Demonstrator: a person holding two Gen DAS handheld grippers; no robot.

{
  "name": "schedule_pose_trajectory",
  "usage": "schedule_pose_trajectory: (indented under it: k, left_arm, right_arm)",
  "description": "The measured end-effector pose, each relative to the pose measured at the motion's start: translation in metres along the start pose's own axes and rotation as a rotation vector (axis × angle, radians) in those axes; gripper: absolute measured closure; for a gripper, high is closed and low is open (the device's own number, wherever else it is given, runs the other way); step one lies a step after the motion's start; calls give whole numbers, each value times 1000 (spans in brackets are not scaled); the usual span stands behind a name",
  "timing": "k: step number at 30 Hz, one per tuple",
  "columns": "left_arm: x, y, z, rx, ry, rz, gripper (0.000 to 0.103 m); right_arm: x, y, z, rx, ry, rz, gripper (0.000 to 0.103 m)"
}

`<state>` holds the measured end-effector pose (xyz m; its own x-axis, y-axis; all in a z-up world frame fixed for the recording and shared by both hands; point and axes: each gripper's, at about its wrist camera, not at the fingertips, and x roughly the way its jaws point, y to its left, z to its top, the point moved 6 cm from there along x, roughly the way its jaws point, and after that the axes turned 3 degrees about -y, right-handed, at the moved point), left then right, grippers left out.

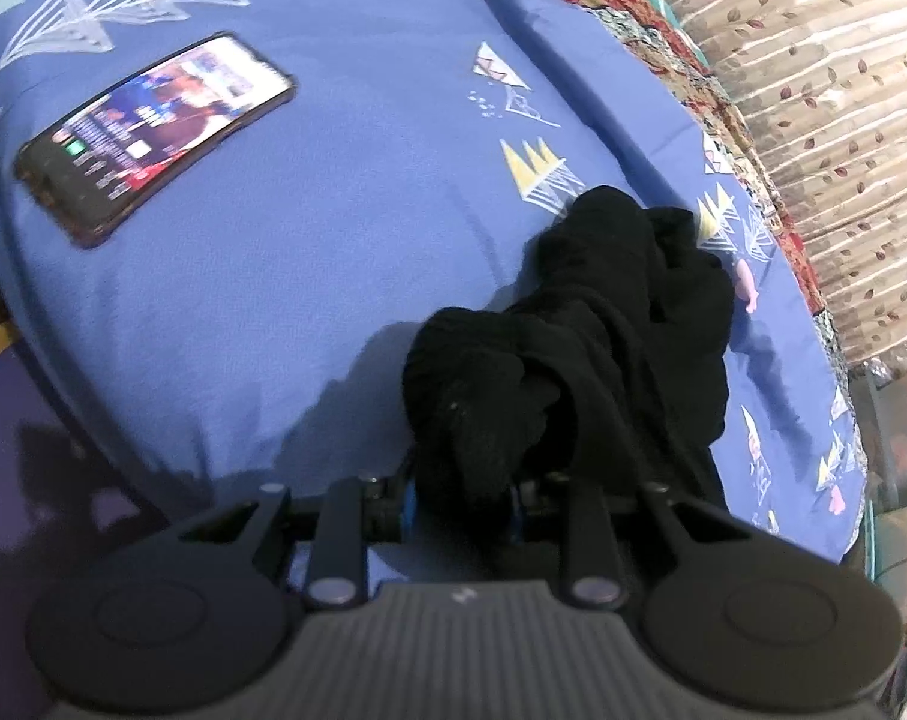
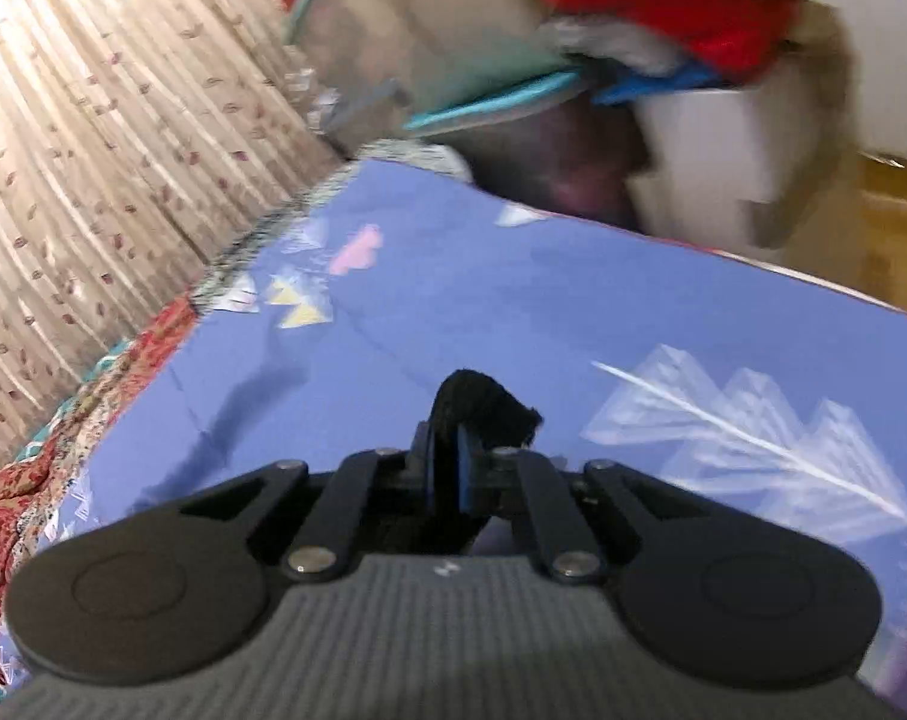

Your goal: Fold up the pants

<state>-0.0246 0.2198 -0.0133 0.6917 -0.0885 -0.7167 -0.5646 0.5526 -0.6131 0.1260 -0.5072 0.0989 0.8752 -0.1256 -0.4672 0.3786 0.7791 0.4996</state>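
Note:
The black pants (image 1: 603,324) lie bunched on the blue patterned bedsheet (image 1: 309,276), trailing away toward the right. My left gripper (image 1: 462,480) is shut on a thick fold of the pants, which covers its fingertips. In the right wrist view, my right gripper (image 2: 447,450) is shut on a small black edge of the pants (image 2: 483,402), which sticks up above the blue pads. The rest of the pants is out of that view.
A lit phone (image 1: 153,132) lies on the sheet at the left. A red patterned quilt (image 1: 633,18) and a beige leaf-print curtain (image 1: 813,90) run along the bed's far side. Blurred bags and clothes (image 2: 663,42) stand beyond the bed's end.

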Motion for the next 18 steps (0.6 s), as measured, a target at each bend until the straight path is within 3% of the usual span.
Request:
schedule_pose_trajectory:
  k: [6,9,11,12,14,18]
  left_arm:
    - [-7,18,-10,-18,24,-1,81]
    - [-5,24,-14,-12,39,22,69]
    - [-9,26,-16,-10,37,1,63]
    - [-15,26,-16,-3,24,-11,59]
    - [-28,25,-15,30,-13,-41,56]
    - [-55,10,-8,103,-111,-89,56]
  right_arm:
    - [-28,-86,-58,118,109,-188,92]
    - [-31,-107,-80,122,120,-314,90]
    - [-42,-107,-76,140,70,-341,76]
    - [-49,-105,-73,142,31,-360,62]
    - [-56,-92,-63,99,-24,-348,62]
    - [-65,-39,-55,-24,-51,-209,62]
